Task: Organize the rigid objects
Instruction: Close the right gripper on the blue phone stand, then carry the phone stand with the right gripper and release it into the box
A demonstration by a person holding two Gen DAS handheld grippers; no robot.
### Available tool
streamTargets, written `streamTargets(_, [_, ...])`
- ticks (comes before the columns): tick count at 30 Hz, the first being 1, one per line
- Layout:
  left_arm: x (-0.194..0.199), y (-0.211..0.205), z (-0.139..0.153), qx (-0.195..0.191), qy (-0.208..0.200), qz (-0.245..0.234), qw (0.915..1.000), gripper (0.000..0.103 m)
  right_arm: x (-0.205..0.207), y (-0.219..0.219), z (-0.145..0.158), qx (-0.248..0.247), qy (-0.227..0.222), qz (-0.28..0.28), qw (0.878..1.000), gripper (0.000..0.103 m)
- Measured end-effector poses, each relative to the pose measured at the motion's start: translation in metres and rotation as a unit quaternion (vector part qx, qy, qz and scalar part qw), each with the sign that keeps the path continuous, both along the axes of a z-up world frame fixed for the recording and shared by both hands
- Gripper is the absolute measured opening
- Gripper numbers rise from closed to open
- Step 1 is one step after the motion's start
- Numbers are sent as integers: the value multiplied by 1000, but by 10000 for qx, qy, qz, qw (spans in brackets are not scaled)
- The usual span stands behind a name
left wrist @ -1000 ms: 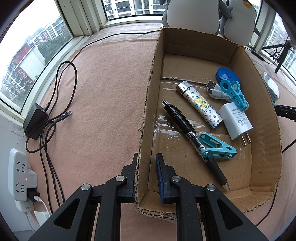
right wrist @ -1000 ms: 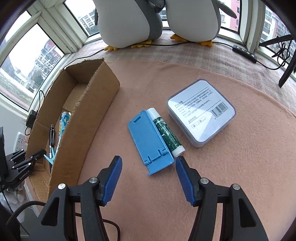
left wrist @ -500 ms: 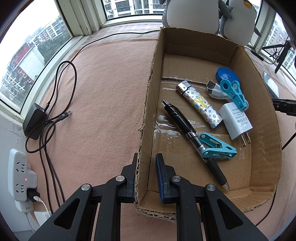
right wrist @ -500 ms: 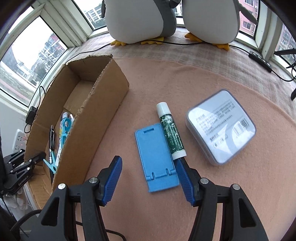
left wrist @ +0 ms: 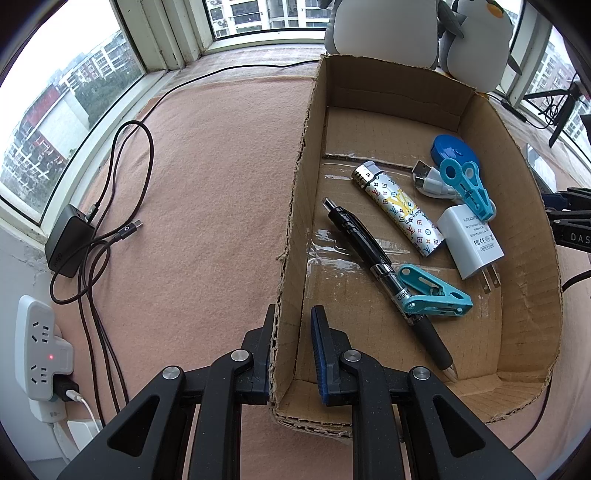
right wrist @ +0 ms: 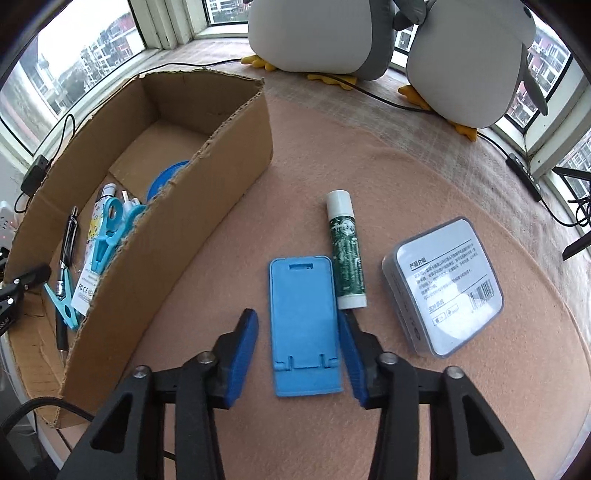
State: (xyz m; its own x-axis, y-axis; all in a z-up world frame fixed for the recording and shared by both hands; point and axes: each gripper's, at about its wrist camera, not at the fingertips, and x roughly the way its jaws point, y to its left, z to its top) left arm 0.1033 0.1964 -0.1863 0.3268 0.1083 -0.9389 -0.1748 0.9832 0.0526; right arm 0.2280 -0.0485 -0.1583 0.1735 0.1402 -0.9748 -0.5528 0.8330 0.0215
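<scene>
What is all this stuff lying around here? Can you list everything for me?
brown cardboard box: 1, on the pink cloth
black pen: 1, in box
patterned white lighter: 1, in box
teal plastic clips: 2, in box
white plug adapter: 1, in box
blue round disc: 1, in box
blue plastic phone stand: 1, on cloth
green glue stick: 1, beside stand
clear square case: 1, right of stick
grey-white plush penguins: 2, by window
left gripper: shut on box wall
right gripper: closing around stand
</scene>
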Motion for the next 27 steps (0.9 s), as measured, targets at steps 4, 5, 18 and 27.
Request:
streamTargets(4, [0,-1,0,-3,-2,2,10000,16,-4,1,1,-1,58,37,10000,33])
streamTargets(5, [0,-1,0,-2,-2,2,10000,16,-7,0,2,-1,60,46,10000,33])
streamTargets(18, [0,-1,0,3,-3,0,10000,16,-42,-32,20,400,24,-278,9988,33])
streamTargets(27, [0,-1,0,1,-5,1,10000,16,-45,-34,67,828,-296,-346,9955,33])
